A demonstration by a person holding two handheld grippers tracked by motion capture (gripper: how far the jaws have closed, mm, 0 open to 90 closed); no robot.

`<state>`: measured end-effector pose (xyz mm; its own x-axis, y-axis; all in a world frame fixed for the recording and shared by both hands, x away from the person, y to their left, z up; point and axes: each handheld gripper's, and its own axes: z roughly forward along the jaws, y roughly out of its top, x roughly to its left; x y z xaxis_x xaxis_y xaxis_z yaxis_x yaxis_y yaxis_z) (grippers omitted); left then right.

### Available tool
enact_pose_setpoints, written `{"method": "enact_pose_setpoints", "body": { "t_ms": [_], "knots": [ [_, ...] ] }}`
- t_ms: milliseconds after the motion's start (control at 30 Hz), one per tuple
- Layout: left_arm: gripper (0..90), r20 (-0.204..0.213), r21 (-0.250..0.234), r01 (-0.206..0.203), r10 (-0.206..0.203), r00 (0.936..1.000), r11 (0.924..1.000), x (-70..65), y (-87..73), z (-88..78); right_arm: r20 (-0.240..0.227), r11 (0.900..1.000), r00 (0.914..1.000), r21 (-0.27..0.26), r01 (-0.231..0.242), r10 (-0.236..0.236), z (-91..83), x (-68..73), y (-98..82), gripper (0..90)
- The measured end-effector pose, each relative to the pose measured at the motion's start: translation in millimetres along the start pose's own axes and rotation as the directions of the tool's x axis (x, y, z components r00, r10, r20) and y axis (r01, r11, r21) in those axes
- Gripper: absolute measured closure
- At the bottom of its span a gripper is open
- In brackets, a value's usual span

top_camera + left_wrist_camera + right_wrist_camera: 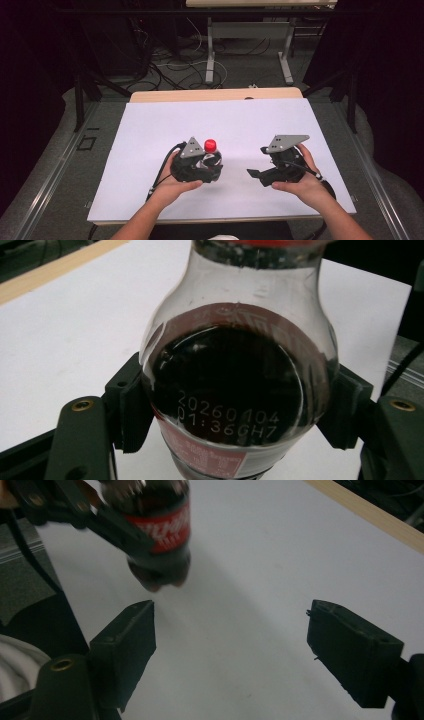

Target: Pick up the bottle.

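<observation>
Left gripper (212, 167) clamps the cola bottle (210, 155) w/ red cap (210, 145) at mid-table, lifted, while right gripper (255, 174), at its 3 o'clock, jaws apart & empty, likely needs to reach the cap next to twist it off.

A sheet (150, 130) lies on the counter (215, 94), covering nearly all of it, with a bare strip of counter behind the sheet's far edge. Above the sheet, left of its middle and toward the near edge, the left gripper (207, 162) has its jaws on either side of a bottle (211, 152), whose cap end points away from the person. The right gripper (257, 174) sits to the right of the bottle, well apart from it, with nothing between its jaws, and a second table (250, 30) stands on the floor behind the counter.
</observation>
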<state>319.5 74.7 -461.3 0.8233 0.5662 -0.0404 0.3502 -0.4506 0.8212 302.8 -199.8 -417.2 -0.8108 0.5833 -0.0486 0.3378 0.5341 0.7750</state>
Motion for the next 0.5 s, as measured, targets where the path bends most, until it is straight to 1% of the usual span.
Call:
{"method": "enact_pose_setpoints", "body": {
  "t_ms": [33,67,100,133,167,233,267,300,367,400,467,500],
  "knots": [
    [29.8,0.009,0.006,-0.001,0.001,1.0000,1.0000,-2.4,-1.3,2.3,-0.018,1.000,0.9998,0.002,0.000,0.001,-0.9,2.1,5.0,21.1],
    [29.8,0.016,0.008,0.005,-0.005,0.9999,1.0000,-5.0,-2.7,4.7,-0.023,1.000,0.9997,-0.002,0.011,-0.011,-1.8,3.4,9.7,23.0],
    [29.8,0.022,0.010,-0.003,0.003,0.9998,0.9999,-6.5,-4.1,7.0,-0.037,1.000,0.9992,-0.008,0.018,-0.018,-1.8,5.0,14.2,24.9],
    [29.8,0.037,0.032,-0.005,0.004,0.9993,0.9995,-8.1,-5.2,7.7,-0.049,1.000,0.9985,-0.006,0.022,-0.022,-2.4,6.8,18.2,26.8],
    [29.8,0.032,0.015,0.000,0.000,0.9995,0.9999,-10.7,-7.3,11.2,-0.060,0.999,0.9976,-0.005,0.034,-0.034,-2.6,7.9,22.1,28.5],
    [29.8,0.036,0.021,0.001,-0.001,0.9994,0.9998,-12.4,-8.8,12.6,-0.073,0.999,0.9962,-0.007,0.047,-0.047,-3.0,11.0,28.9,31.2],
    [29.8,0.039,0.025,-0.007,0.006,0.9992,0.9997,-13.1,-10.0,14.2,-0.073,0.999,0.9962,-0.007,0.047,-0.047,-3.0,11.0,28.9,31.2],
    [29.8,0.043,0.025,-0.007,0.006,0.9990,0.9996,-15.3,-12.2,16.7,-0.090,0.998,0.9944,-0.020,0.053,-0.055,-3.8,15.1,35.6,37.3],
    [29.8,0.050,0.028,-0.001,-0.001,0.9987,0.9996,-17.7,-14.2,18.3,-0.112,0.997,0.9913,-0.043,0.065,-0.069,-3.9,18.0,40.8,38.7],
    [29.8,0.047,0.023,-0.011,0.010,0.9988,0.9997,-17.9,-14.6,19.3,-0.116,0.996,0.9906,-0.059,0.067,-0.073,-3.3,20.0,43.3,39.3],
    [29.8,0.052,0.020,-0.009,0.008,0.9986,0.9998,-18.9,-15.1,20.1,-0.132,0.996,0.9881,-0.049,0.074,-0.080,-1.0,23.3,48.4,39.3],
    [29.8,0.057,0.018,-0.011,0.010,0.9983,0.9998,-20.4,-15.5,21.2,-0.128,0.995,0.9875,-0.041,0.087,-0.092,0.8,25.2,51.0,40.1]
  ]
}}
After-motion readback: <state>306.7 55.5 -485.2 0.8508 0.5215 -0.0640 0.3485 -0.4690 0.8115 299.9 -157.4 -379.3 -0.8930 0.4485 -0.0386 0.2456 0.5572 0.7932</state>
